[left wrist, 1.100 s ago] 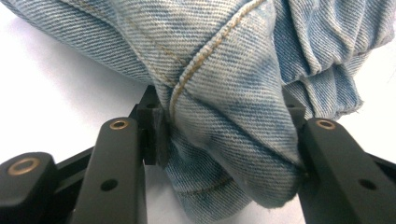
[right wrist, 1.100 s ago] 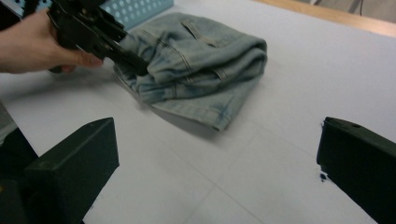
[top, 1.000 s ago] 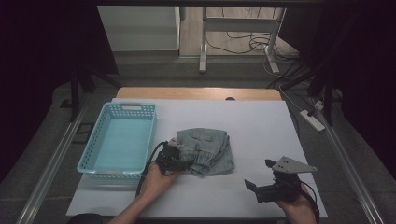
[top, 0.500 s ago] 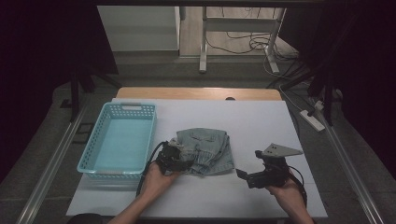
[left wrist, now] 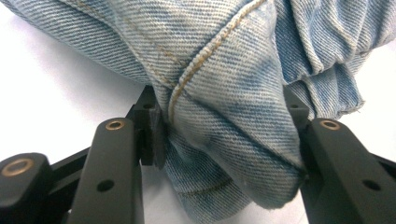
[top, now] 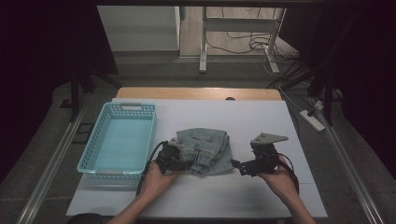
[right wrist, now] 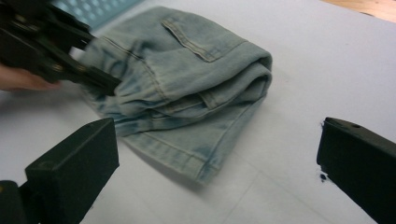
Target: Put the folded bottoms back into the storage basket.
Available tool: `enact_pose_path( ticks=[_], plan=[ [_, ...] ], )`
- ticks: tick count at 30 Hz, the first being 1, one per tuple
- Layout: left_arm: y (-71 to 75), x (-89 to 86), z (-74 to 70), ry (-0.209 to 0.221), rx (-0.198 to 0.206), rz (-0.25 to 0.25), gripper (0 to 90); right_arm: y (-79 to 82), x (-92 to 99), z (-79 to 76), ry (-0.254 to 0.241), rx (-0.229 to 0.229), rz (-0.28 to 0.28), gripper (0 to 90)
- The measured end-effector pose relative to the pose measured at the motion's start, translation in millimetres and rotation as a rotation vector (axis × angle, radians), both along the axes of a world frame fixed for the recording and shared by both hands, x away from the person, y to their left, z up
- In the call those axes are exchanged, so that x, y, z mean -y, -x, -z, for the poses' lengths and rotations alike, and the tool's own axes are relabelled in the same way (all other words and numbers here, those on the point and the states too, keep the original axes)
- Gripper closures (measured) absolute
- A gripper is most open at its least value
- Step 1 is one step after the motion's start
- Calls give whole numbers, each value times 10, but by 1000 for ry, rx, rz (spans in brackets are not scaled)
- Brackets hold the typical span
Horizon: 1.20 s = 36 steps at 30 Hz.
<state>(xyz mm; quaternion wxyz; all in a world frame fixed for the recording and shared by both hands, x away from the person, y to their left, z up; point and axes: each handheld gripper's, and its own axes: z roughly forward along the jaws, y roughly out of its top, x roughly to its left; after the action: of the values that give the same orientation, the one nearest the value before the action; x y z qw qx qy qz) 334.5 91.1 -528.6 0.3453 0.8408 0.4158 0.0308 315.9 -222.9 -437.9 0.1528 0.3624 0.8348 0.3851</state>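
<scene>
A folded pair of light-blue jeans [top: 205, 148] lies on the white table, right of the basket. My left gripper [top: 180, 161] is at the jeans' near-left corner. In the left gripper view its jaws press on a thick fold of denim [left wrist: 224, 70] from both sides, so my left gripper [left wrist: 224, 135] is shut on it. My right gripper [top: 238, 167] hovers just right of the jeans' near-right corner, jaws wide open and pointed at them. In the right gripper view the jeans [right wrist: 187, 84] lie ahead of my right gripper [right wrist: 215, 140], with nothing between the pads.
An empty turquoise basket [top: 125, 107] stands at the left of the white table [top: 261, 116], close to the jeans. A power strip [top: 312, 119] and cables lie on the floor beyond the table's right edge.
The right gripper has moved left across the table, from the near-right area to just beside the jeans. The left gripper and the jeans have stayed put.
</scene>
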Motion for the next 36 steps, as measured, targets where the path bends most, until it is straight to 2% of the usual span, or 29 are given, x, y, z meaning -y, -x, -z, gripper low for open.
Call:
enact_pose_path(
  ticks=[3,9,15,22,29,36],
  plan=[
    [-3,-5,1,0,-3,2,494,-37,-72,18,42,0,1,0],
    [-5,-4,1,4,-7,-2,490,-156,-158,52,40,-46,-2,0],
    [-8,-4,0,3,-8,0,490,-298,-238,92,86,-51,20,0],
    [-9,-3,-2,0,-8,0,488,-432,-282,133,111,-66,23,0],
    [-10,-5,-1,1,-9,1,487,-586,-338,170,107,-90,8,0],
    [-12,-6,-2,2,-12,1,483,-771,-389,208,90,-95,7,0]
  ],
)
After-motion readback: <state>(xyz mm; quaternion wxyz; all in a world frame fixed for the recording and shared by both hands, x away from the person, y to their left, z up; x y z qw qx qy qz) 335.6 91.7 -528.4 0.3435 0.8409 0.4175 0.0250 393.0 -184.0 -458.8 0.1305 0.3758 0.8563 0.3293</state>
